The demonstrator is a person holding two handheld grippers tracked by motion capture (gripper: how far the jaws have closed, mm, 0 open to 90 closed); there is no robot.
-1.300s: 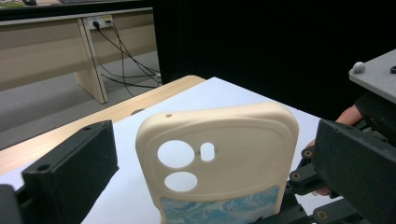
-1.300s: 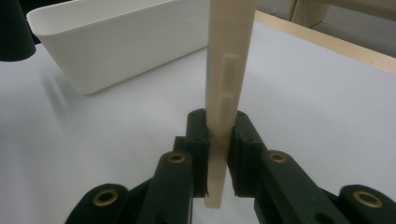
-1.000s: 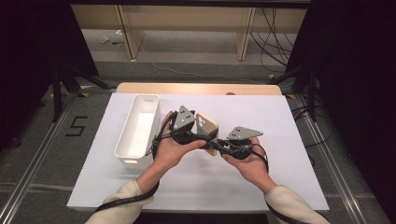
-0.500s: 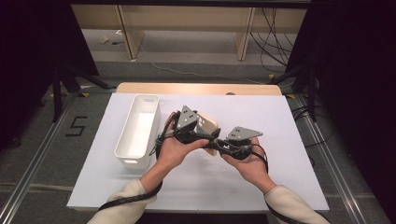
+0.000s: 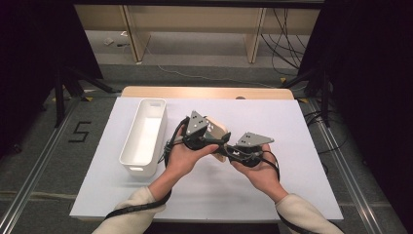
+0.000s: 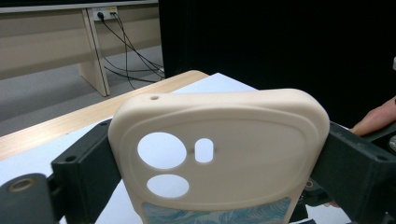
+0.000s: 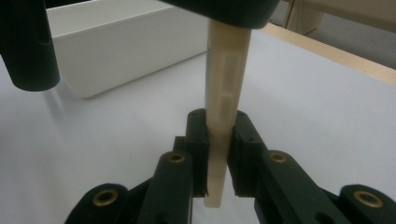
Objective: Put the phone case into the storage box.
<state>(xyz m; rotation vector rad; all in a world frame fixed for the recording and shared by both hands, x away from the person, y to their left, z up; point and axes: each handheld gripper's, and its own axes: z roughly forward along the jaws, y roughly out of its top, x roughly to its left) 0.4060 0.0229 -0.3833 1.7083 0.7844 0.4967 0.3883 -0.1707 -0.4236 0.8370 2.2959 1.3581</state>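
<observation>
A cream phone case (image 5: 218, 127) with round camera holes is held above the white table cover between both grippers. In the left gripper view the case (image 6: 219, 140) spans the wide gap of my left gripper (image 6: 219, 161), both jaws against its long sides. Those jaws have just been closing on it. My right gripper (image 7: 218, 135) is shut on the case's thin edge (image 7: 227, 70), seen edge-on. In the high view the left gripper (image 5: 214, 139) and right gripper (image 5: 225, 149) meet at the case, each in a person's hand.
A long white bin (image 5: 159, 127) stands empty to the left of the hands; it also appears behind the case as the white bin (image 7: 121, 51). The white cover (image 5: 297, 146) lies on a wooden table (image 5: 204, 91). Cables trail from both grippers.
</observation>
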